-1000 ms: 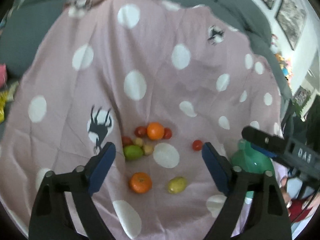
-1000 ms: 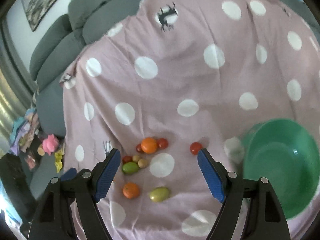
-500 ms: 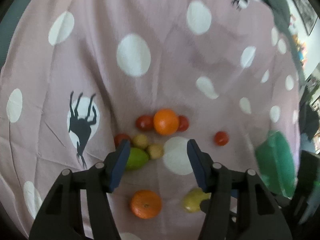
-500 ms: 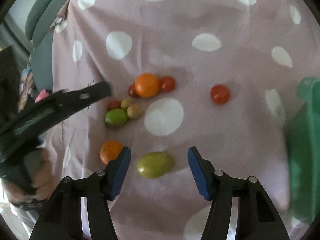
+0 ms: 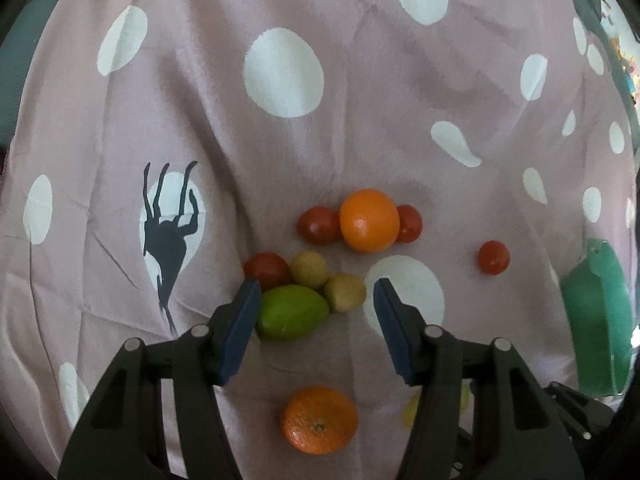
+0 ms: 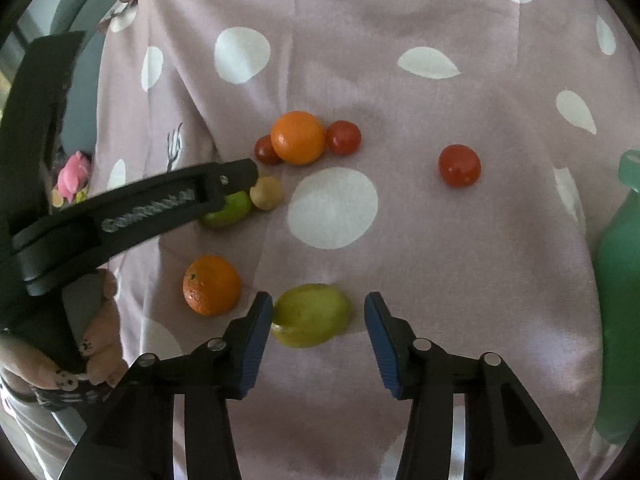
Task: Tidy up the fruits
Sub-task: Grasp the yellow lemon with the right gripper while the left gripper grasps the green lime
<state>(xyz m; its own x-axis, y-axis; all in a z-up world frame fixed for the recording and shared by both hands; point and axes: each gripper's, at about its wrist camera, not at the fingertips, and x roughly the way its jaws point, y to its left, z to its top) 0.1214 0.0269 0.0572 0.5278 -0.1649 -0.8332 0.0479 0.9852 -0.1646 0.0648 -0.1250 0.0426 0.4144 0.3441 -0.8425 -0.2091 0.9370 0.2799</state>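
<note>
A yellow-green fruit (image 6: 309, 315), smooth and oval, lies on the polka-dot cloth (image 6: 400, 240) between the jaws of the right gripper (image 6: 319, 328), which are closing but are not yet pressed on it. A green lime (image 5: 291, 312) is bracketed by the left gripper (image 5: 316, 328), held part open, one pad just beside it. Each fruit is best squeezed across its short axis, gently, since rounded skins may slip. A green bowl (image 6: 618, 280) is seen at the right.
</note>
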